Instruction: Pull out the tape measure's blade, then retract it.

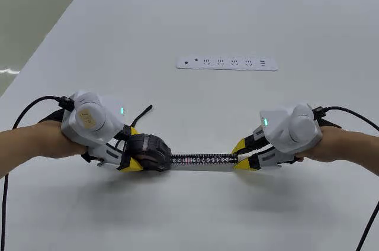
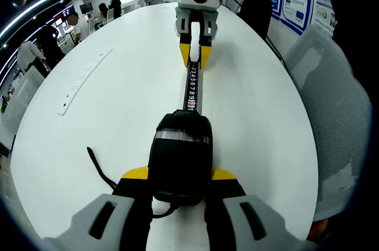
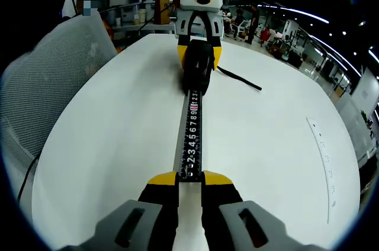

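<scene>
Two hand-held grippers stretch a tape measure's blade between them over a white table. In the lower left of the head view, the left gripper is closed around the black tape measure. Its yellow-tipped jaws press the case from both sides, and the case rests on the tabletop. In the lower right of the frame, the right gripper is pinched almost fully closed on the free end of the blade. The blade runs straight and low across the table from one tool to the other, numbers facing up. In the right gripper view, the blade's end sits at bottom centre between the jaw tips, and the printed scale runs up the frame to the case. A thin black strap trails from the case onto the table, toward the upper right of the left gripper in the head view. A white power strip lies well apart, in the upper middle of that view. A grey mesh chair stands at the table's edge on the right of the left gripper view. People stand in that view's upper left background.
</scene>
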A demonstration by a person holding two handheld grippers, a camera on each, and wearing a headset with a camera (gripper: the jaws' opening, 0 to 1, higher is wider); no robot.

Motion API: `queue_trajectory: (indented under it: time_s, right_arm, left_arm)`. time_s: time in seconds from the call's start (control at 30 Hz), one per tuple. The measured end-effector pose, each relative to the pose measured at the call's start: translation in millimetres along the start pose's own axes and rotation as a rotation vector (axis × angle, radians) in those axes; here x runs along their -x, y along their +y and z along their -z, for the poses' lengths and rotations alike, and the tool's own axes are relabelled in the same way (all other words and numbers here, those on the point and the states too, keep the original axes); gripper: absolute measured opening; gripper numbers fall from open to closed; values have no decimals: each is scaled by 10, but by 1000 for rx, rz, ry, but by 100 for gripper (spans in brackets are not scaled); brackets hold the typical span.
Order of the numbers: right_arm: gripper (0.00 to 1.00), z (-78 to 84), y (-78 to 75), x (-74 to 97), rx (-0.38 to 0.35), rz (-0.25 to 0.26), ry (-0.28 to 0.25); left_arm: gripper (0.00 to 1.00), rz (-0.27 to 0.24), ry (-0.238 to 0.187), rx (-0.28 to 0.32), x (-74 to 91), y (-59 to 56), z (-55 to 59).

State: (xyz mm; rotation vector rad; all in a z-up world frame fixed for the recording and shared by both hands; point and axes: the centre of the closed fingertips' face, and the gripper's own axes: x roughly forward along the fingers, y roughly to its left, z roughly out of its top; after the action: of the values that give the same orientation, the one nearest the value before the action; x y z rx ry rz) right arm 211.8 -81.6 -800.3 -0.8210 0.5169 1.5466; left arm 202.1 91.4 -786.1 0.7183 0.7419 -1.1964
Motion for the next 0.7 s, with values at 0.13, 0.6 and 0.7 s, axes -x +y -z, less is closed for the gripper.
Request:
queue_trajectory:
  time_s: [0.13, 0.6, 0.7]
  right_arm:
    - [13, 16, -2, 8, -2, 1, 0]
    - [13, 58, 1, 25, -7, 4, 0]
    - [13, 61, 3, 30, -7, 4, 0]
  left_arm:
    - [29, -1, 0, 0, 2, -3, -3]
    - [29, 1, -1, -1, 6, -10, -12]
    - [29, 1, -1, -1, 8, -10, -13]
